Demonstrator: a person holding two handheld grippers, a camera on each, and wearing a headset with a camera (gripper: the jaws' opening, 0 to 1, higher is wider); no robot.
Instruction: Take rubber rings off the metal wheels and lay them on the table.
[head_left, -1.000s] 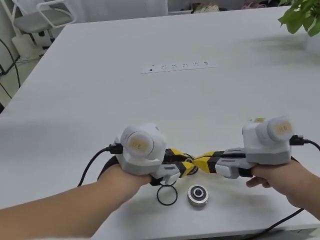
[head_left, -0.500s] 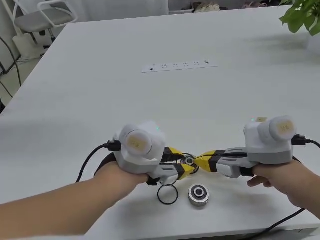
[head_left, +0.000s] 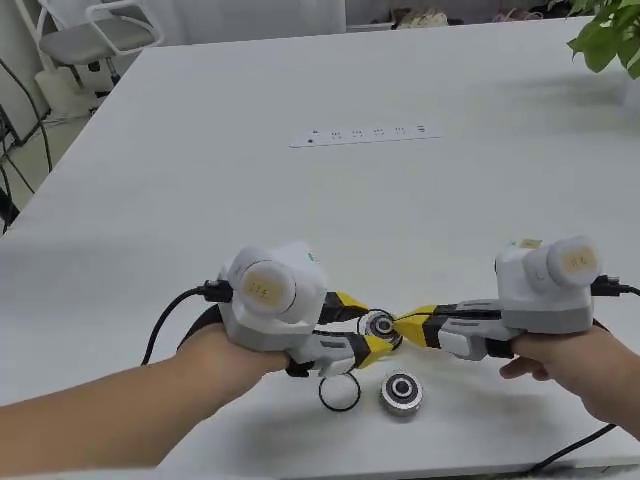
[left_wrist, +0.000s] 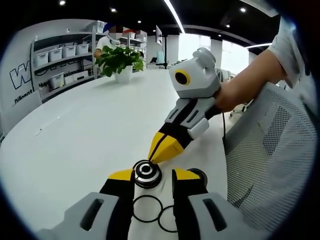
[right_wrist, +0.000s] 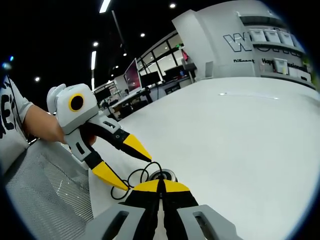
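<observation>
Metal wheel (head_left: 378, 325) clasped above the table (head_left: 200, 150) between part-spread jaws of my left gripper (left_wrist: 154, 175); my right gripper (right_wrist: 160, 184), jaws closed, touches its rim; whether it pinches anything I cannot tell.

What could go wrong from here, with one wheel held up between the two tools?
1. The left tool grips the wheel at its yellow tips. A pull from the right tool, shut at the wheel's rim, might tug the wheel free.
2. A dropped wheel could land on the loose ring or the second wheel lying on the table just below, and scatter them.
</observation>
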